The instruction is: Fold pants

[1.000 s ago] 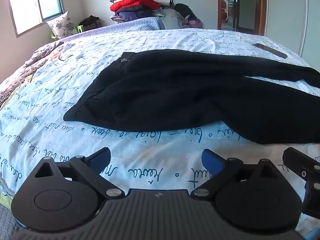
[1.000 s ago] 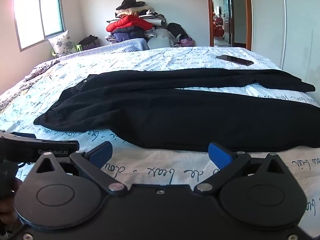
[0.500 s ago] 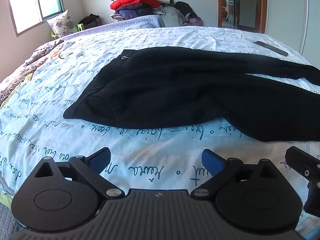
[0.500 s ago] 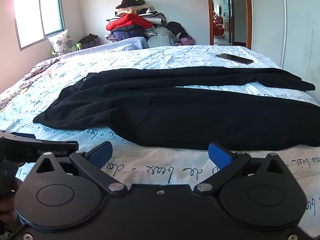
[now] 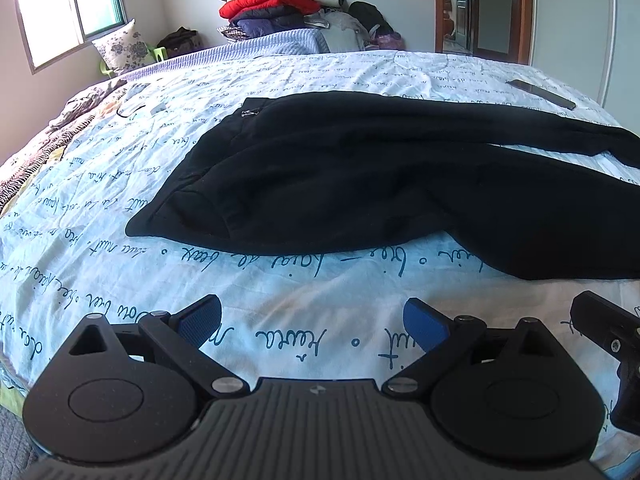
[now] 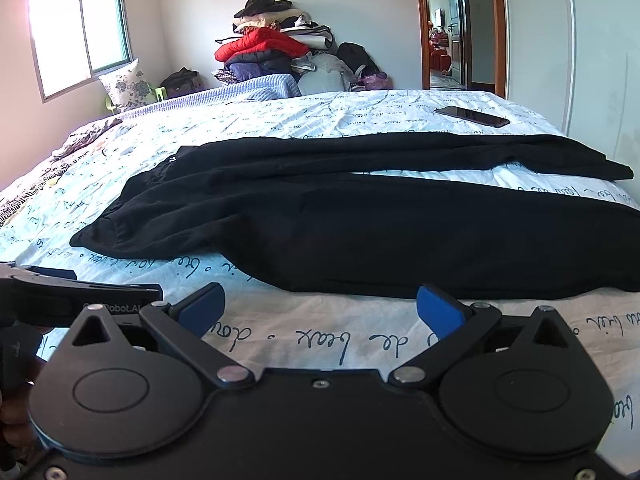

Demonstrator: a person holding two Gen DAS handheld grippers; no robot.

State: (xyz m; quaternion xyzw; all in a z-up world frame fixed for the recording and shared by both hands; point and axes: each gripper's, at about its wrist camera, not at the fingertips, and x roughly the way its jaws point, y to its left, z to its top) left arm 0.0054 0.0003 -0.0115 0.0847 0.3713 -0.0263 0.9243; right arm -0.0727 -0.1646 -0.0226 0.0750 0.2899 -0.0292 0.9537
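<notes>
Black pants [image 5: 360, 176] lie spread flat on the bed, waistband to the left and both legs running right; they also show in the right wrist view [image 6: 360, 216]. My left gripper [image 5: 312, 320] is open and empty, low over the sheet a little in front of the pants' near edge. My right gripper [image 6: 320, 308] is open and empty, just short of the near leg's edge. Each gripper's body shows at the edge of the other's view.
The bed [image 5: 280, 340] has a white sheet with blue script. A dark phone [image 6: 472, 116] lies on the far right of the bed. A pile of clothes [image 6: 272, 48] and a pillow [image 6: 128, 84] stand at the far side. A doorway [image 6: 452, 24] is at the back right.
Both grippers have moved slightly forward toward the pants, which look a bit nearer and lower in view. Both stay open.
</notes>
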